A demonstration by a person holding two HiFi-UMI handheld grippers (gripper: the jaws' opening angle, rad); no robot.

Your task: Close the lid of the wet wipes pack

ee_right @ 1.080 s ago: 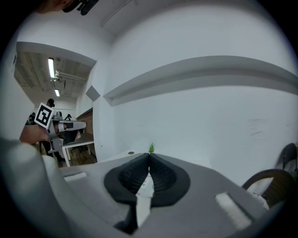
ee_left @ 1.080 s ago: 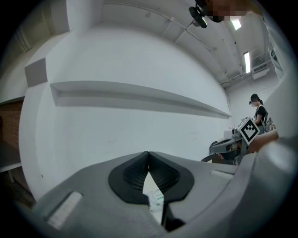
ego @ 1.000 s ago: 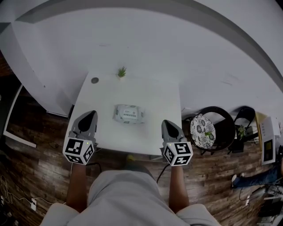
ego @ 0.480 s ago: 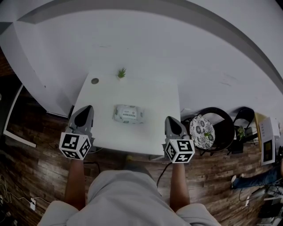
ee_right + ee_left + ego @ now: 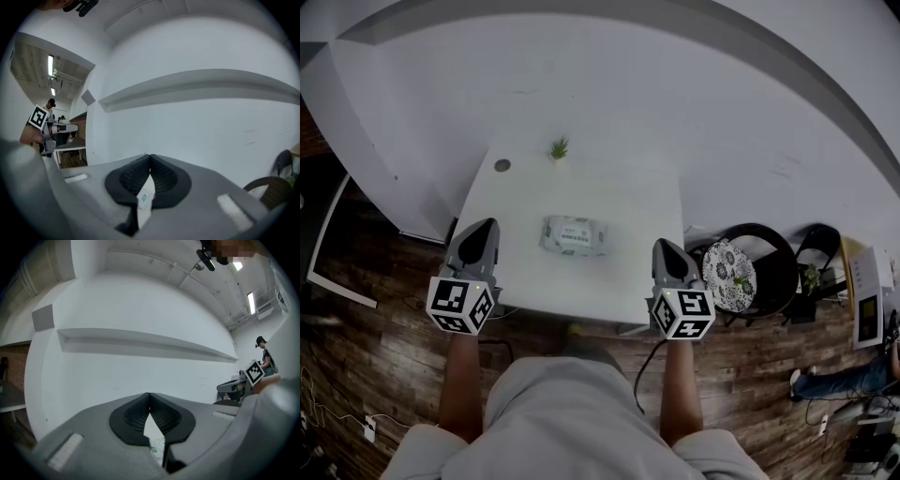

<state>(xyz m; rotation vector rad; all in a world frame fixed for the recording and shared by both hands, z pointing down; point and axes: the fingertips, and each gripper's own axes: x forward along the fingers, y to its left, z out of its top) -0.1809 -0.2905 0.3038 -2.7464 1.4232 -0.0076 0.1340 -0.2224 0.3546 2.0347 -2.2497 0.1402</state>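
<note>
Left gripper (image 5: 485, 228) and right gripper (image 5: 665, 246) are closed and empty. Ahead between them, the wet wipes pack (image 5: 575, 236) is probably soft and light, so pressing its stiffer lid suits best.

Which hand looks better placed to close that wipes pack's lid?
Left, narrowly: the left gripper is level with the wet wipes pack, the right gripper slightly further back. Both shut and empty.

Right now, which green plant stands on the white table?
The plant at the far edge of the table, beside the dark round spot; the second plant sits on the patterned seat.
</note>
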